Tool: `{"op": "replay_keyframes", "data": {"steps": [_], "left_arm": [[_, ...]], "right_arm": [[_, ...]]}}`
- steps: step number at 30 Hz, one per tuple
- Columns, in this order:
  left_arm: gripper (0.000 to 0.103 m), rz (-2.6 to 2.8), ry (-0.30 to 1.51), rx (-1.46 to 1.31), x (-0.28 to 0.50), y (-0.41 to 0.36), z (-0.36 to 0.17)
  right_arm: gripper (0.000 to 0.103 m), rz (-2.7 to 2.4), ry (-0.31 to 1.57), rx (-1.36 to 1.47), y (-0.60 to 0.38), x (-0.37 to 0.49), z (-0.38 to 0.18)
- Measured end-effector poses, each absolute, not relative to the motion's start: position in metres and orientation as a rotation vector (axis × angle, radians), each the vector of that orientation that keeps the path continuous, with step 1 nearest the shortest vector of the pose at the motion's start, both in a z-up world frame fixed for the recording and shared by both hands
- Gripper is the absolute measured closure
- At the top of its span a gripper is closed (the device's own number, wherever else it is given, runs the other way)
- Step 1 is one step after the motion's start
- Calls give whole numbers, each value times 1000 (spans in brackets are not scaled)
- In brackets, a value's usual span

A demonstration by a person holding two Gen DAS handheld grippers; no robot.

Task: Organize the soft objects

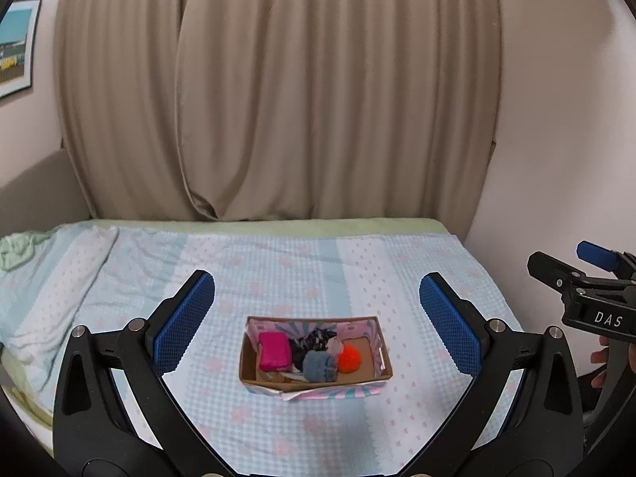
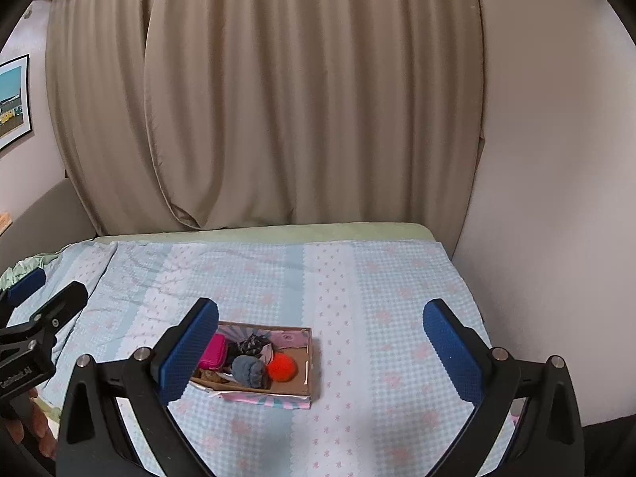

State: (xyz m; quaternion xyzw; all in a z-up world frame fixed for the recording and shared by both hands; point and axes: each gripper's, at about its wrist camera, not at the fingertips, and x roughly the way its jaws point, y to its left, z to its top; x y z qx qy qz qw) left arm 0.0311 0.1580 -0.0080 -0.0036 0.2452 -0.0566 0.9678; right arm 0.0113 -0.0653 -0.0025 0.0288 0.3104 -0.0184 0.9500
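A shallow cardboard box (image 1: pixel 254 361) (image 2: pixel 309 357) with pink and blue sides sits on the bed. Inside lie a magenta pouch (image 1: pixel 273 351) (image 2: pixel 213 351), a black patterned cloth (image 1: pixel 314 338) (image 2: pixel 250 342), a grey rolled sock (image 1: pixel 319 366) (image 2: pixel 248 370) and an orange pom-pom (image 1: pixel 350 358) (image 2: pixel 281 365). My left gripper (image 1: pixel 317 310) is open, held above and short of the box, nothing between its blue pads. My right gripper (image 2: pixel 320 338) is open too, with the box seen past its left finger (image 2: pixel 187 351). Each gripper shows at the edge of the other's view.
The bed (image 1: pixel 357 262) (image 2: pixel 377 278) has a light blue checked sheet with pink flowers. Beige curtains (image 1: pixel 278 99) hang behind it, and a wall (image 2: pixel 556 159) bounds its right side. A framed picture (image 1: pixel 16 47) hangs at left. Rumpled green fabric (image 1: pixel 16 250) lies at the bed's left.
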Motion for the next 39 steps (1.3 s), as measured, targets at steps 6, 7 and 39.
{"op": "replay_keyframes", "data": {"steps": [6,7,39], "left_arm": [[0,-119,493,2,34,153,-7],[0,-119,494,0,34,152,-8],[0,-114,476,8,36,154,-10]], "right_arm": [[0,-43,622,56,-71,11,0],[0,-42,622,56,-71,11,0],[0,-46,610,47,-65,18,0]]}}
